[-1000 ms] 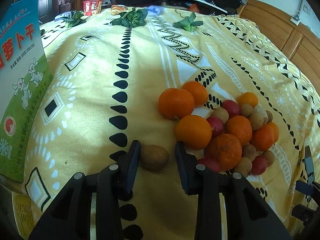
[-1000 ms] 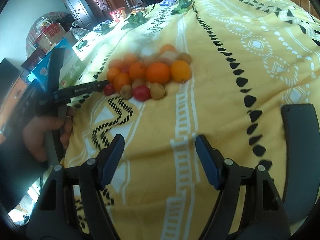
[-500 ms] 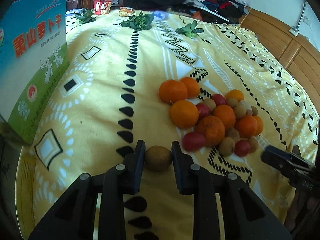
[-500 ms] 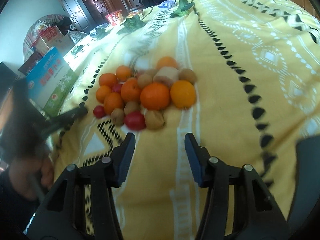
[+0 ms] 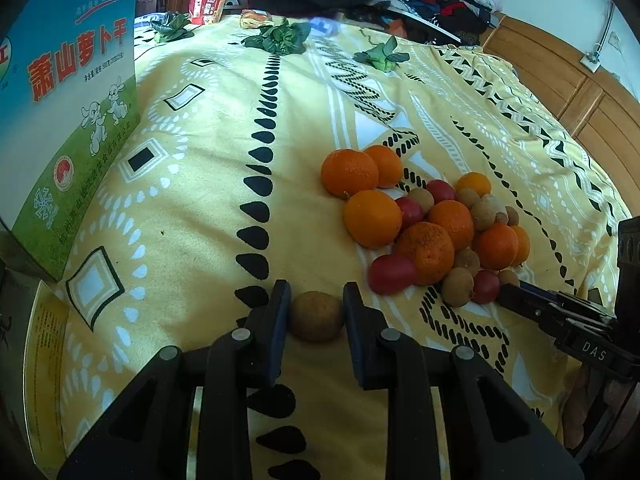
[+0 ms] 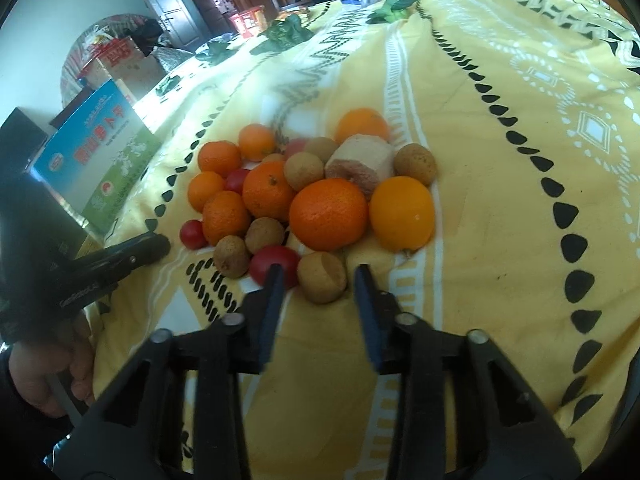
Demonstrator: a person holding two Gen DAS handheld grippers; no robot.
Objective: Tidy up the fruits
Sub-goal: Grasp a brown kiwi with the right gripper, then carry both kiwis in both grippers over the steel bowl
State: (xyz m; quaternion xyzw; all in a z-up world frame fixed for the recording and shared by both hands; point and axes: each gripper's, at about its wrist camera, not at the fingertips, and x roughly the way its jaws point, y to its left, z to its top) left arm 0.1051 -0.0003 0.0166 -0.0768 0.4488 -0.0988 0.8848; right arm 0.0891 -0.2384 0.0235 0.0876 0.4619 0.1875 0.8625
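Note:
A pile of fruit (image 5: 428,220) lies on the yellow patterned bedspread (image 5: 200,184): oranges, small red fruits and brown longans. My left gripper (image 5: 316,312) is shut on a brown longan (image 5: 316,316), held apart from the pile to its left. In the right wrist view the same pile (image 6: 312,192) lies just ahead. My right gripper (image 6: 318,276) is open, its fingers on either side of a brown longan (image 6: 322,278) at the pile's near edge, beside a red fruit (image 6: 276,264). The left gripper also shows in the right wrist view (image 6: 132,256).
A blue and green printed box (image 5: 68,128) stands at the bed's left edge. Green leafy sprigs (image 5: 280,38) and a red cup (image 5: 206,8) lie at the far end. Wooden cabinets (image 5: 580,92) line the right. Piled clothes lie beyond the bed.
My left gripper has closed on the longan and drawn it back from the pile. My right gripper has moved forward to the pile's near edge and narrowed around a longan.

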